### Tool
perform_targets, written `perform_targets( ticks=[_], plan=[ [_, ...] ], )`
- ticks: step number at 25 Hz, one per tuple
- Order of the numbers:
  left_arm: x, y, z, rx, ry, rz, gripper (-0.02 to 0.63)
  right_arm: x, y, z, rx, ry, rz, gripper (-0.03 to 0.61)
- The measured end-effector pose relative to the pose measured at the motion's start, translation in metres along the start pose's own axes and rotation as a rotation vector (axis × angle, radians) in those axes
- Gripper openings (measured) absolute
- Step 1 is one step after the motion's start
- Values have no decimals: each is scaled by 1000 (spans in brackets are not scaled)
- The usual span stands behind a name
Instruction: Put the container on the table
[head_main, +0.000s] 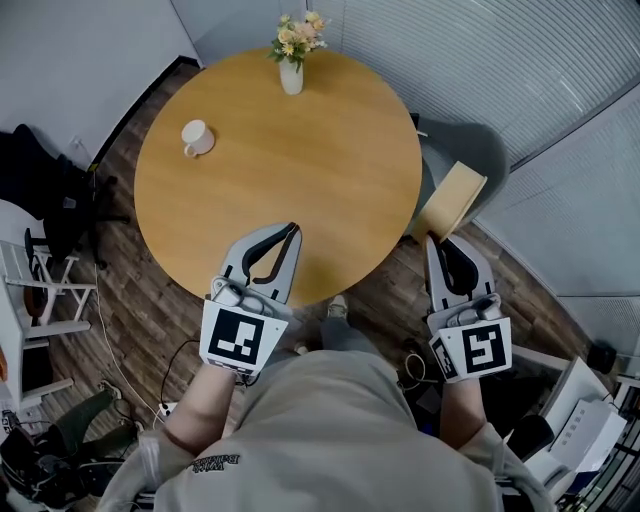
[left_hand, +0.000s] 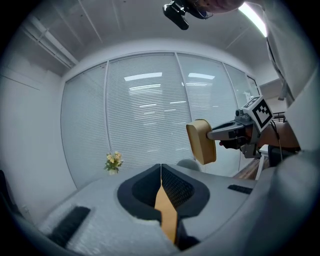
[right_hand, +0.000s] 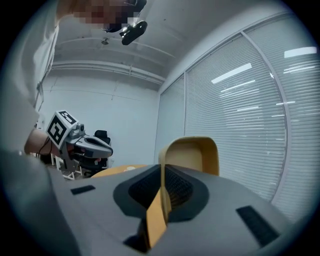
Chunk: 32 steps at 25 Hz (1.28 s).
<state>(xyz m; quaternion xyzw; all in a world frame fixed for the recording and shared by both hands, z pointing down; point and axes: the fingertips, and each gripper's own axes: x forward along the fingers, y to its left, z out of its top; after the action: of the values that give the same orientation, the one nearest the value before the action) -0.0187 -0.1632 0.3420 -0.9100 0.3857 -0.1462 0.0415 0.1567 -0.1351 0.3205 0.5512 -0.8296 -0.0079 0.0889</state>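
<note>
The right gripper (head_main: 437, 240) was clamped on the rim of the tan container (head_main: 452, 200), which hung in the air past its tips, just off the edge of the round table (head_main: 300, 170) to its left. The left gripper (head_main: 293, 230) had its jaws pressed together on nothing, tips over the table's near edge. A white mug (head_main: 197, 137) and a vase of flowers (head_main: 291, 72) sat well beyond it.

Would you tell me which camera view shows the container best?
The left gripper view: the whole container shows side-on, held by the right gripper. The head view shows it from above, beside the table. The right gripper view shows only its upper part past the jaws.
</note>
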Motion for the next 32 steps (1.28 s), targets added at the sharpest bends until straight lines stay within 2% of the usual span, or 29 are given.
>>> perform_targets(
  ticks=[6, 11, 15, 23, 32],
  plan=[
    [35, 3, 0, -3, 26, -12, 21, 20, -30, -11, 21, 16, 4, 40],
    [60, 6, 6, -87, 29, -17, 21, 32, -53, -15, 44, 25, 13, 40],
    [74, 8, 7, -75, 36, -16, 21, 38, -65, -16, 47, 27, 12, 40],
    [73, 17, 16, -80, 32, -4, 21, 48, -67, -17, 55, 45, 16, 40],
    [73, 26, 15, -76, 29, -50, 21, 52, -61, -28, 22, 100, -44, 40]
  ],
)
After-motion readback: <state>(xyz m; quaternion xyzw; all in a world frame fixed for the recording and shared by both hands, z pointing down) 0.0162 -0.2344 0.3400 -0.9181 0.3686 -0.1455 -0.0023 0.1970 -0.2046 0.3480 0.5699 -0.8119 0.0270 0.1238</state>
